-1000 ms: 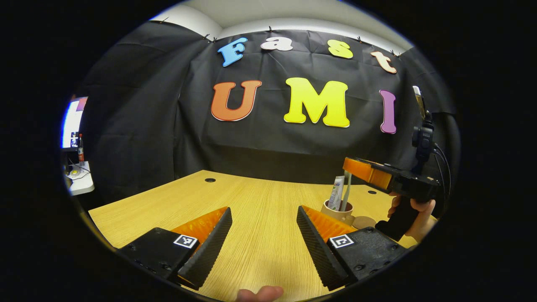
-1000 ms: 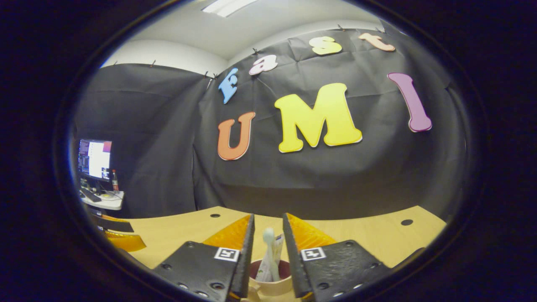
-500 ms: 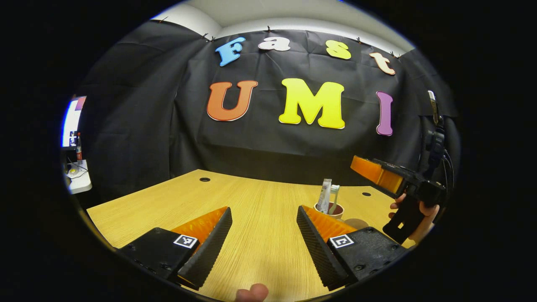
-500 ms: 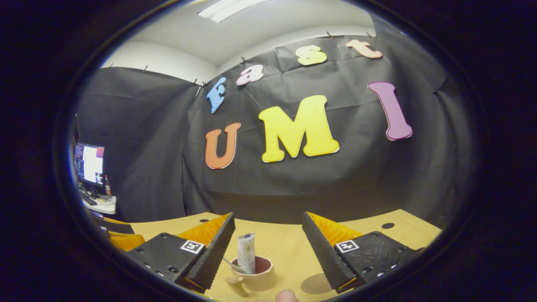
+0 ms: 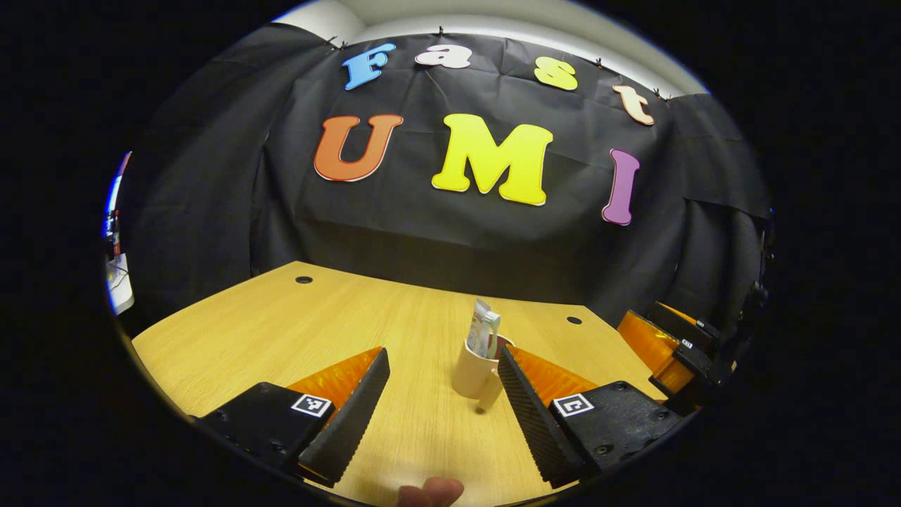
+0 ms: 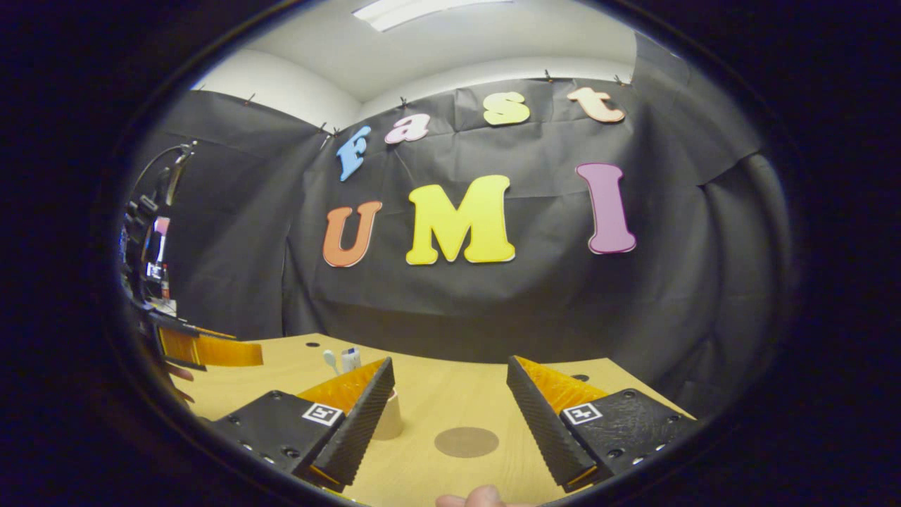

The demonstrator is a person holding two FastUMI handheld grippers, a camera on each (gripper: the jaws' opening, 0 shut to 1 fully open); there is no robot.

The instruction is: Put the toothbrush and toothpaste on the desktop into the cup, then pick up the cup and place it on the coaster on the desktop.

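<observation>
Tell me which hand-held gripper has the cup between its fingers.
The left hand-held gripper: the cup stands between its open fingers. The right hand-held gripper frames the bare coaster instead.

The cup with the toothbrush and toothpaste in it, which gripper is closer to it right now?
Left. The cup stands just ahead of the left gripper, by its right-hand finger. The right gripper is open farther off, facing the coaster, cup off to one side.
</observation>
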